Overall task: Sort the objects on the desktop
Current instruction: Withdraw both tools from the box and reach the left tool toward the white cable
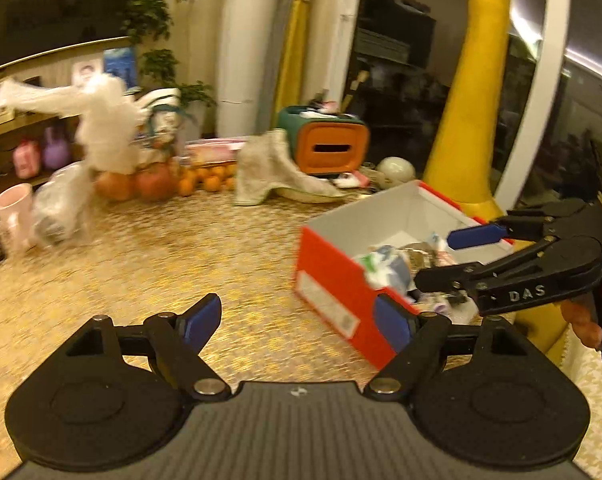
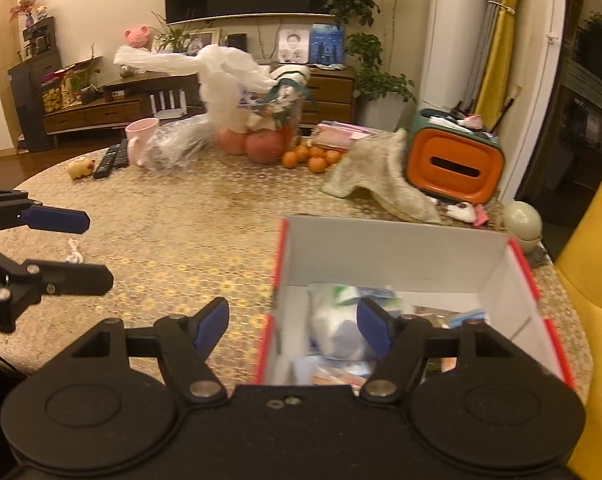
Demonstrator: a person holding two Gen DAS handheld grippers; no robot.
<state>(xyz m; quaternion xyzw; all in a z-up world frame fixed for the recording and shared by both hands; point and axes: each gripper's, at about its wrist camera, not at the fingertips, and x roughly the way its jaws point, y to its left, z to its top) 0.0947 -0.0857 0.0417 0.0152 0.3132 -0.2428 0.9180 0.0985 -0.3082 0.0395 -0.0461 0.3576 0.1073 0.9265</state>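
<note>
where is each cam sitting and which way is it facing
Left wrist: sits on the left gripper, facing across the table toward the red box; own open fingers, right gripper and a hand show.
Right wrist: sits on the right gripper, looking down into the red box; own open fingers and the left gripper at left show.
Shared: box, oranges, orange tissue box, pink mug.

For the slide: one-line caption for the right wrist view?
Right gripper open above red box of sorted items; left gripper open beside it.
</note>
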